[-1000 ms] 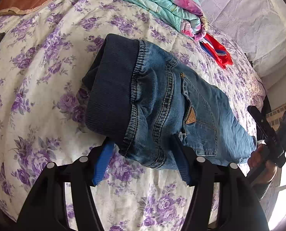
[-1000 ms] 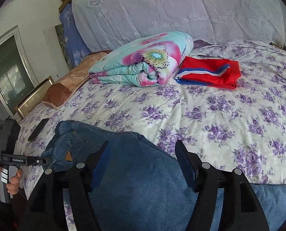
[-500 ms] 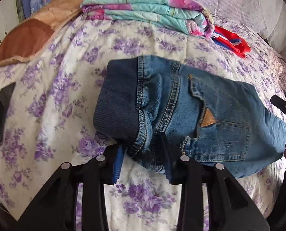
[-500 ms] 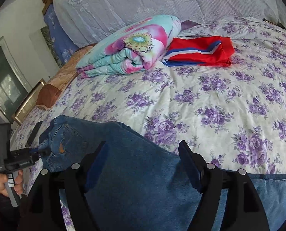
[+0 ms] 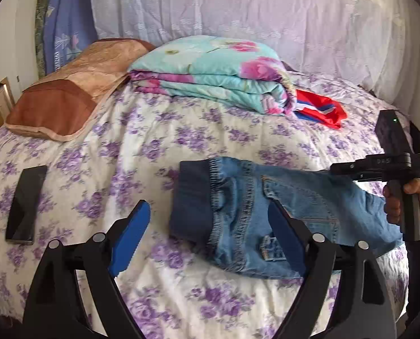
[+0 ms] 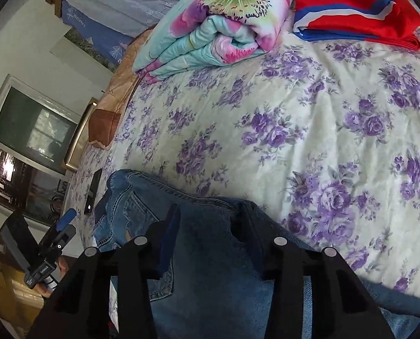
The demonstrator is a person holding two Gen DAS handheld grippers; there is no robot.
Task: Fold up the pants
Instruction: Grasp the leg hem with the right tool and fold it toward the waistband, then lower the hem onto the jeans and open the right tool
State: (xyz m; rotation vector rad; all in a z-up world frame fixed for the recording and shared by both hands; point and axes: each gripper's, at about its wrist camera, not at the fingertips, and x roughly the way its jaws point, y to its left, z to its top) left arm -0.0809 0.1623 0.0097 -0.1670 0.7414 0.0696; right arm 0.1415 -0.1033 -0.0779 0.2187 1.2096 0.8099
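The blue jeans [image 5: 246, 212] lie folded on the floral bedspread [image 5: 159, 147], dark ribbed waistband to the left, pocket side up. My left gripper [image 5: 207, 231] is open and empty, hovering just in front of the waistband; its right finger overlaps the denim in view. In the right wrist view the jeans [image 6: 210, 254] fill the lower middle. My right gripper [image 6: 207, 240] has its fingers partly closed over the denim near its far edge; whether it pinches the cloth is unclear. The right gripper also shows in the left wrist view [image 5: 379, 166], at the jeans' right end.
A folded floral quilt [image 5: 210, 76] and a red, white and blue garment [image 5: 320, 110] lie at the back. A brown pillow [image 5: 68, 93] sits back left. A black phone [image 5: 26, 203] lies on the bed at left. The left gripper shows at lower left [image 6: 51, 243].
My left gripper had narrowed on the waistband edge, then opened wide and pulled back and up. My right gripper has narrowed over the denim and tipped down towards it.
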